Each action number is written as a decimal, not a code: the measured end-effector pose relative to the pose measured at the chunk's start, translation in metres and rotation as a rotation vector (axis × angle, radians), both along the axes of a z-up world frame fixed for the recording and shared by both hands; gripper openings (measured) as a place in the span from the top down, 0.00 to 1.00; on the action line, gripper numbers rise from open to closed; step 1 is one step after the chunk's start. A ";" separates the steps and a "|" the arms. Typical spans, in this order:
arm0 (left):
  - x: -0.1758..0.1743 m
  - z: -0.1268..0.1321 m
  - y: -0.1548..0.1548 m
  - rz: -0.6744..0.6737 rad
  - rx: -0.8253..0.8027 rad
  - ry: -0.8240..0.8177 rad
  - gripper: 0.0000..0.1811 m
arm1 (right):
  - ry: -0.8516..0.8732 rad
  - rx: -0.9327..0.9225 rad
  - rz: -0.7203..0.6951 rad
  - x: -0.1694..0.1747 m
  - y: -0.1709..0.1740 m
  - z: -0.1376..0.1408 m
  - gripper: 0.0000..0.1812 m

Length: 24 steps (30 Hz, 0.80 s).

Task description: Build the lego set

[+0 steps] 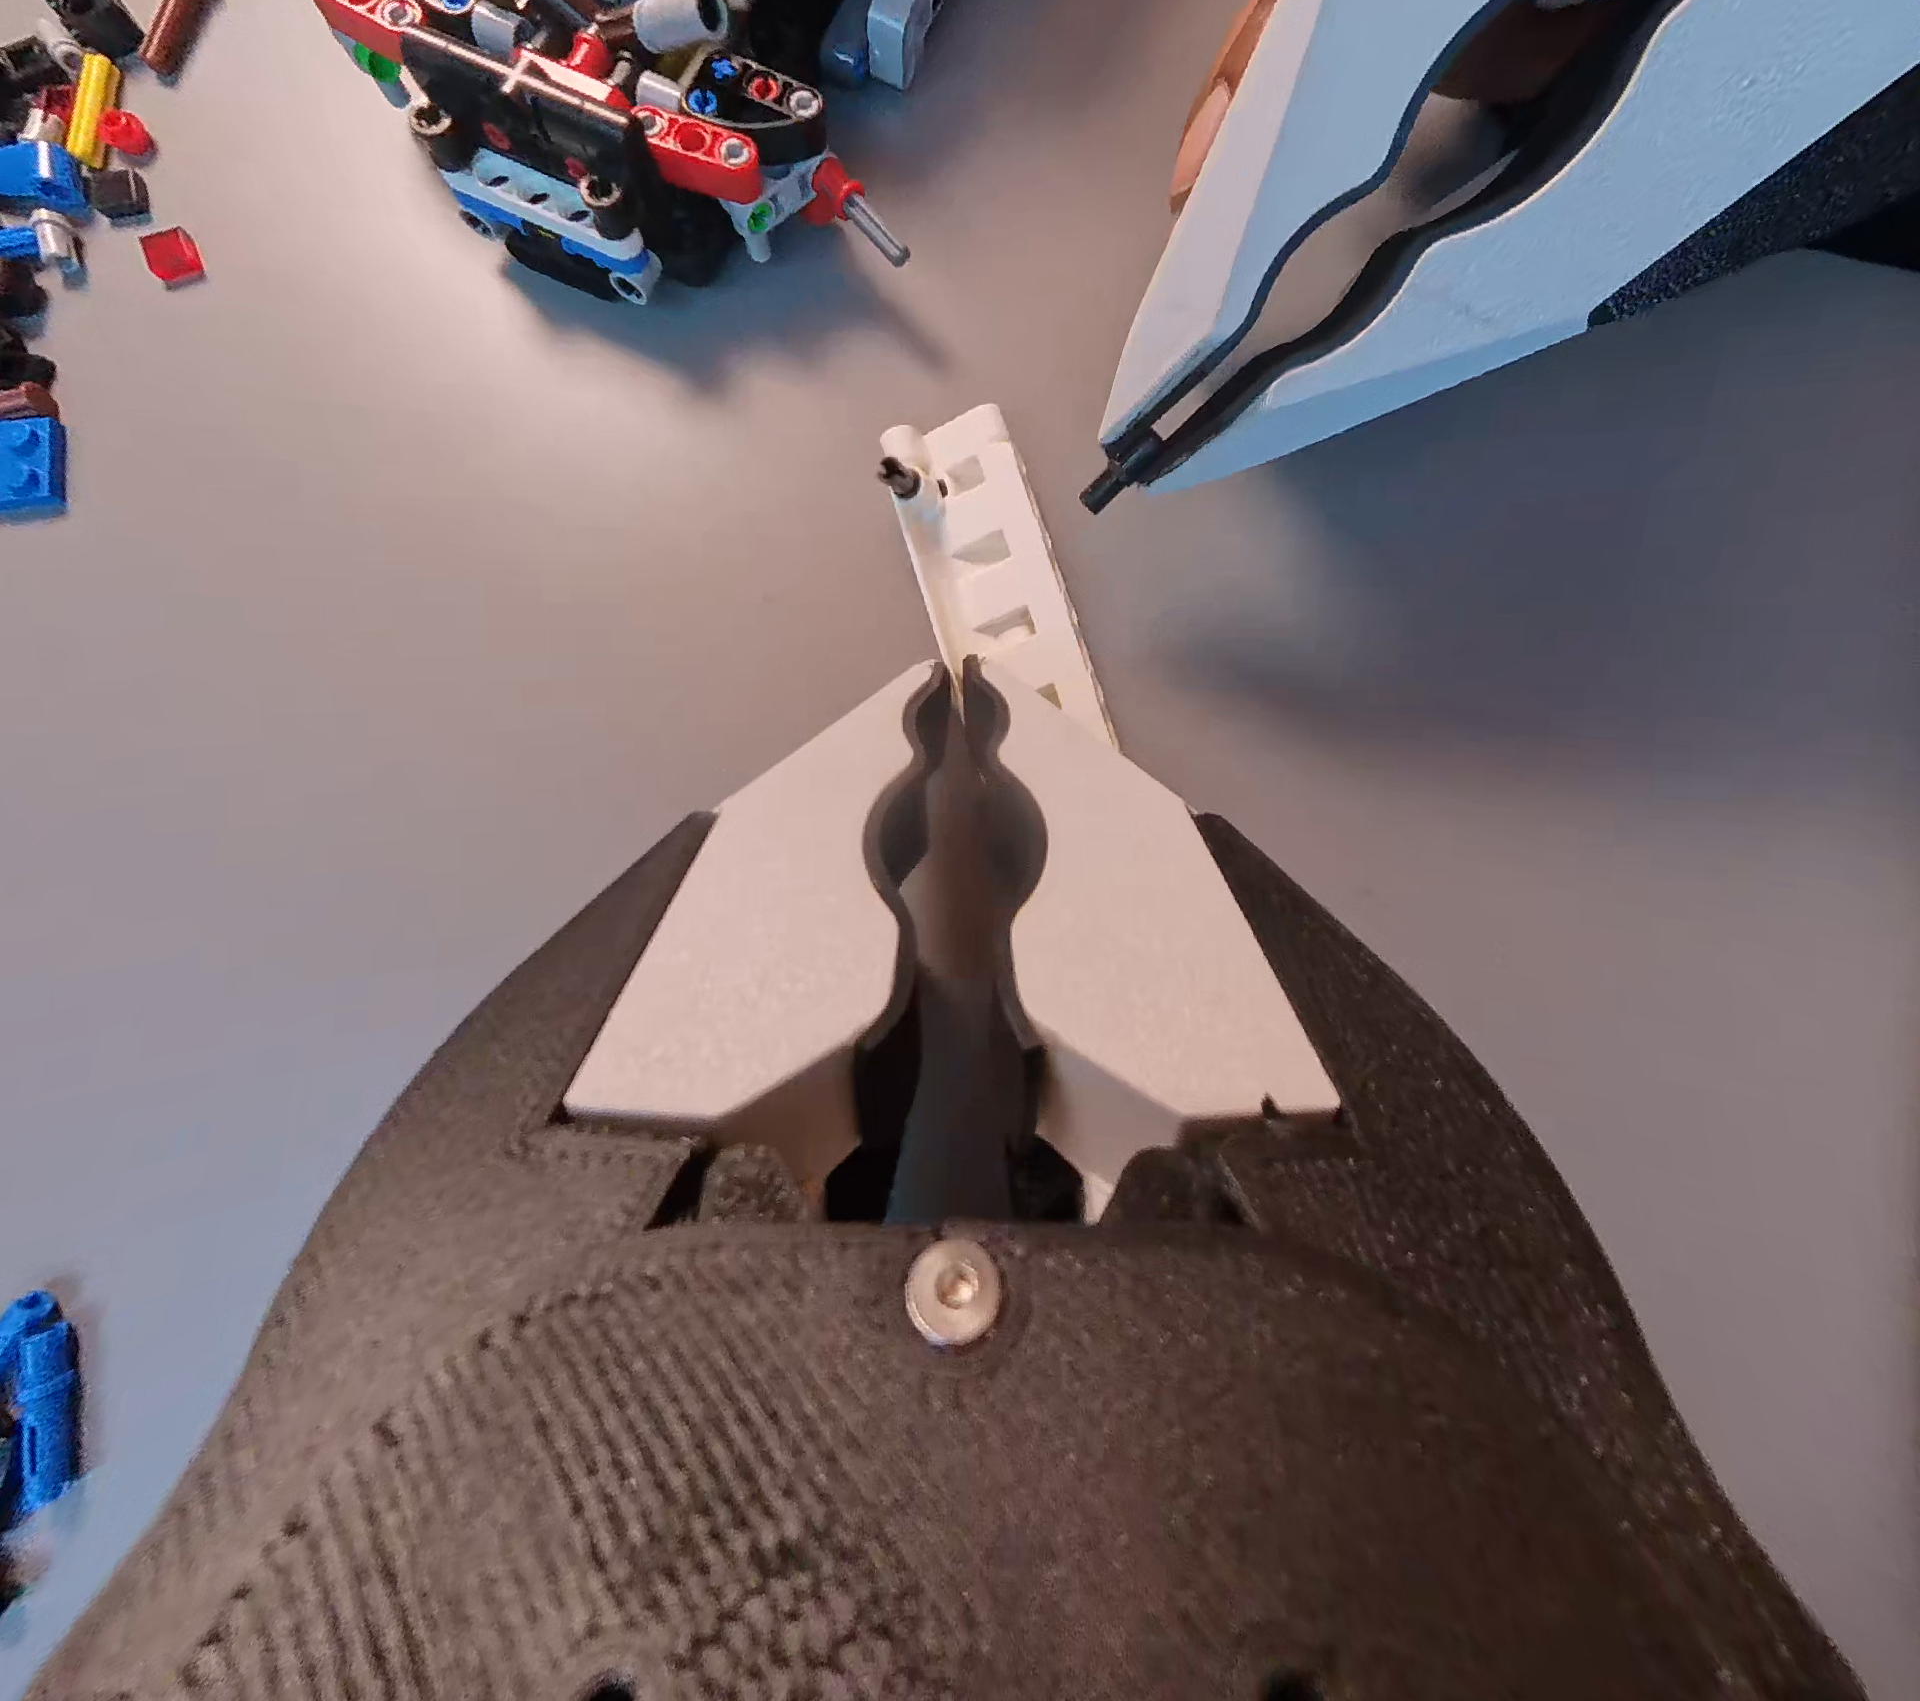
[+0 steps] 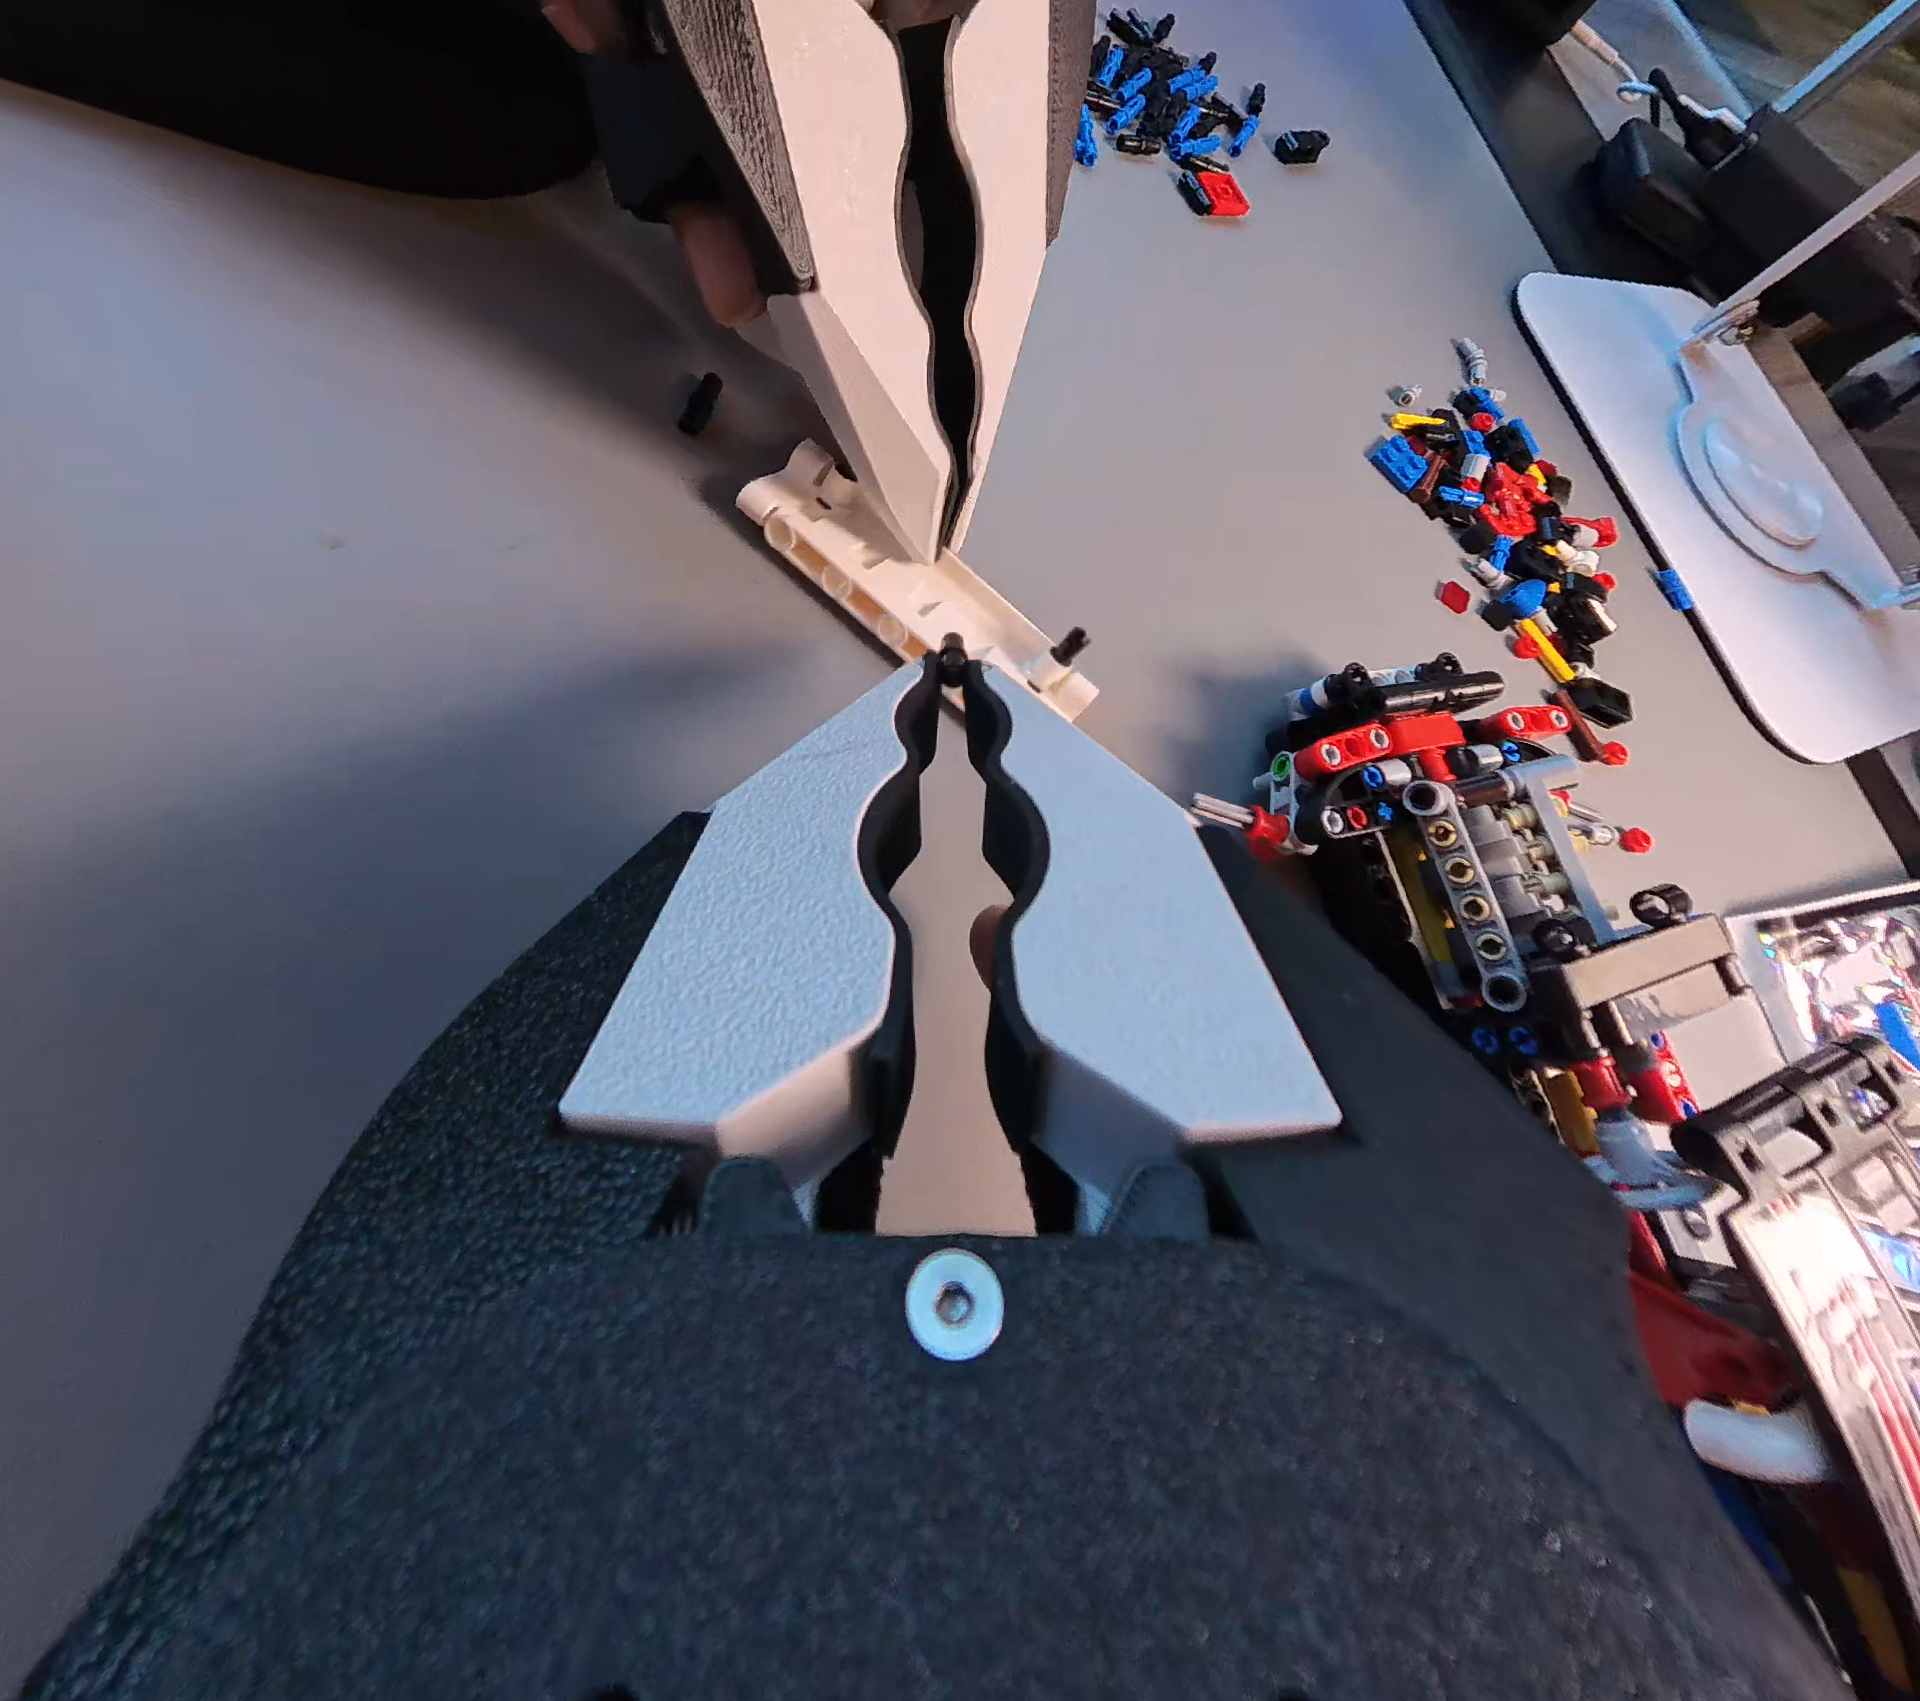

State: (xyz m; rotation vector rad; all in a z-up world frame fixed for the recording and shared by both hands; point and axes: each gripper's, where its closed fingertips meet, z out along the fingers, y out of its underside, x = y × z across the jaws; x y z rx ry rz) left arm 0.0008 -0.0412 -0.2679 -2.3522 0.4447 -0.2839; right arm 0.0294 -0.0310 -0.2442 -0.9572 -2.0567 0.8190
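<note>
A long white lego panel [image 1: 997, 555] lies on the grey table; it also shows in the right wrist view [image 2: 914, 591]. My left gripper [image 1: 958, 672] is shut on its near edge, also seen from the right wrist view [image 2: 951, 534]. A black pin [image 1: 896, 472] sits in the panel's far end. My right gripper [image 2: 951, 662] is shut on a small black pin [image 2: 951, 649] and holds it just beside the panel; it enters the left wrist view at upper right [image 1: 1127, 456], its pin [image 1: 1110, 488] sticking out of the tips.
The part-built red, black and grey lego vehicle [image 1: 623, 51] stands beyond the panel, also in the right wrist view [image 2: 1455, 830]. Loose piece piles lie at left [image 1: 73, 124] and right [image 2: 1507, 508], with blue and black pins [image 2: 1164, 93] farther off. A loose black pin [image 2: 698, 402] lies near a hand. The gap from one gripper's tips to the other's is roughly 5 centimetres.
</note>
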 end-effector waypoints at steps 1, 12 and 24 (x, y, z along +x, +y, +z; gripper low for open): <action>-0.002 0.002 0.002 0.011 0.014 -0.014 1.00 | 0.005 -0.004 -0.003 0.000 0.001 0.001 0.99; -0.013 0.026 0.009 0.086 0.113 -0.176 1.00 | 0.093 -0.058 -0.059 -0.004 0.011 0.020 0.99; -0.034 0.086 0.018 0.242 0.358 -0.709 1.00 | 0.244 -0.291 -0.142 -0.008 0.025 0.059 0.99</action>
